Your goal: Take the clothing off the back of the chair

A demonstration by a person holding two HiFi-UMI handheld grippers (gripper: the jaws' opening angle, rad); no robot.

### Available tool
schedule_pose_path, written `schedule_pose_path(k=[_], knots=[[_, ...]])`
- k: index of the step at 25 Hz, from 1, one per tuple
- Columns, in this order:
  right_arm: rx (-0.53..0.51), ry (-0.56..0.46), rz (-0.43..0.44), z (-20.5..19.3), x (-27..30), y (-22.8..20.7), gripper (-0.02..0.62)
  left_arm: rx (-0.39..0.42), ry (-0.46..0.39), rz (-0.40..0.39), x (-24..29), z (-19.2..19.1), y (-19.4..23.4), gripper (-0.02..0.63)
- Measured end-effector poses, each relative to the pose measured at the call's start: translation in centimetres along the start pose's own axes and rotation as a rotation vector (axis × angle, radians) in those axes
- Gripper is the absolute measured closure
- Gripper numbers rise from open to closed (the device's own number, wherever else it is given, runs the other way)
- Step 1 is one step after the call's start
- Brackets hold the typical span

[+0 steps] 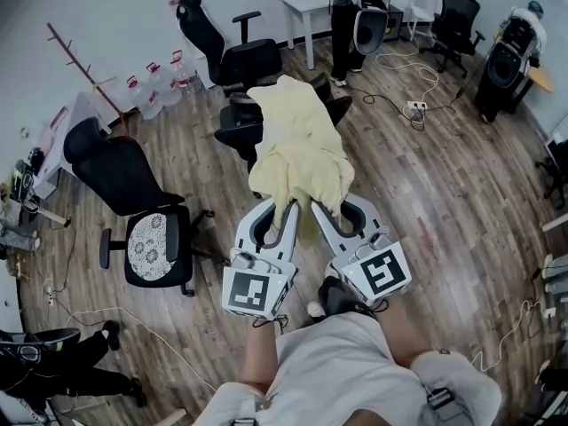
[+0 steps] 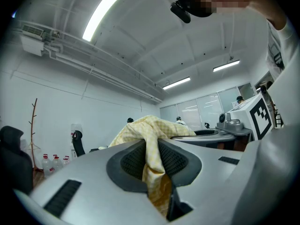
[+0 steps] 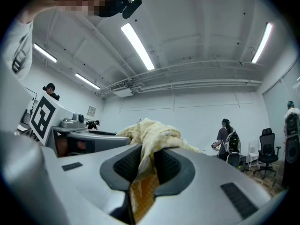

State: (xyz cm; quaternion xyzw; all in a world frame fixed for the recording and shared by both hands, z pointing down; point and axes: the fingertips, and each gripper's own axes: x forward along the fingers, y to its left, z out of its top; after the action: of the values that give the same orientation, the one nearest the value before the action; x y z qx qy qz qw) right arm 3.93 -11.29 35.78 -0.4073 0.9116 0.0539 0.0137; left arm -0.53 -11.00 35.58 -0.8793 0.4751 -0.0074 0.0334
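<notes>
from my remote seat i count two grippers, the left gripper [image 1: 280,211] and the right gripper [image 1: 330,211], each with one marker cube. one yellow garment [image 1: 297,145]. four black office chairs i can make out clearly: the draped chair [image 1: 235,124], the cushioned chair [image 1: 124,180], the wall chair [image 1: 222,53] and the corner chair [image 1: 457,11]. one white table [image 1: 300,3]. one coat stand [image 1: 84,69]. at least three water jugs [image 1: 160,80]. one power strip [image 1: 415,106]. three other people: a person by the table [image 1: 344,16], a person in the corner [image 1: 524,27], and someone's legs [image 1: 62,371] at lower left.
</notes>
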Motion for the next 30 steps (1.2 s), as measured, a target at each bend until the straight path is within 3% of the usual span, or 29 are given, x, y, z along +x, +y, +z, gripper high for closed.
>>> schedule_pose_path(k=[30], knots=[[0.068, 0.064, 0.033, -2.4, -5.1, 1.9, 0.518, -0.059, 0.038, -0.012, -3.2, -2.4, -4.4, 0.526]])
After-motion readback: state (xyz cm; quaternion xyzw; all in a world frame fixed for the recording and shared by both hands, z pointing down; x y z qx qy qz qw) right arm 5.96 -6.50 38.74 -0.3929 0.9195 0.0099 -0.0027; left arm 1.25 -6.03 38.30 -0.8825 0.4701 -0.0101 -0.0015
